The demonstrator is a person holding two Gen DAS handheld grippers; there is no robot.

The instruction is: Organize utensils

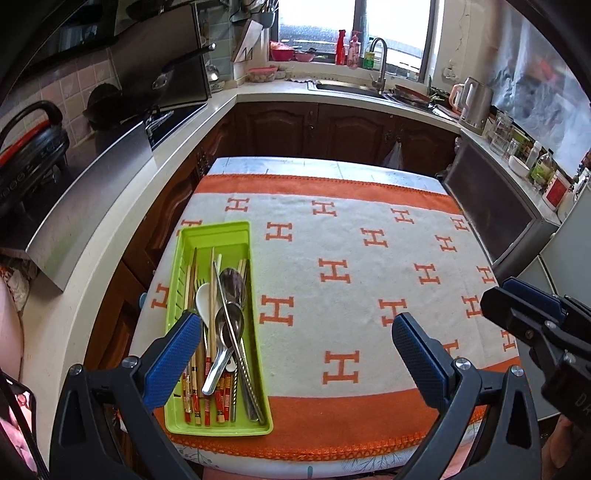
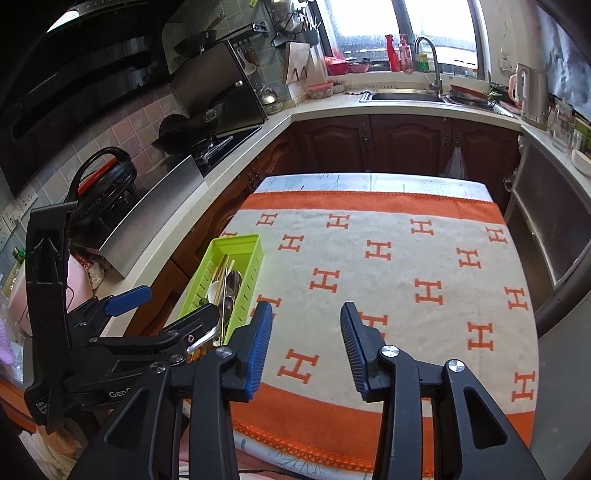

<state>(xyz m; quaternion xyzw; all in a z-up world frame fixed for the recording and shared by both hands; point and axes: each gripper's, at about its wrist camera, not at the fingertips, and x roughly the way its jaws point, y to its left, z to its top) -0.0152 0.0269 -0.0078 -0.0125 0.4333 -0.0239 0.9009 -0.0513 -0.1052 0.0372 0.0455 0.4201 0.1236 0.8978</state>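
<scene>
We see a table (image 1: 369,417) standing in the middle of a kitchen, with a patterned cloth (image 1: 351,266) spread over it. Near the cloth's left edge lies a utensil tray (image 1: 212,236), running lengthwise front to back. In it lie chopsticks (image 1: 211,295), metal spoons (image 1: 231,325), a ceramic spoon (image 1: 203,297) and a fork (image 1: 199,283), side by side along its length. To the left of the table runs a counter (image 1: 177,147) with a stove (image 1: 166,122) on it. Behind the table, under a window (image 1: 354,29), sits a sink (image 1: 347,88) with a tap (image 1: 380,62). A kettle (image 1: 476,105) stands on the counter to the right.
</scene>
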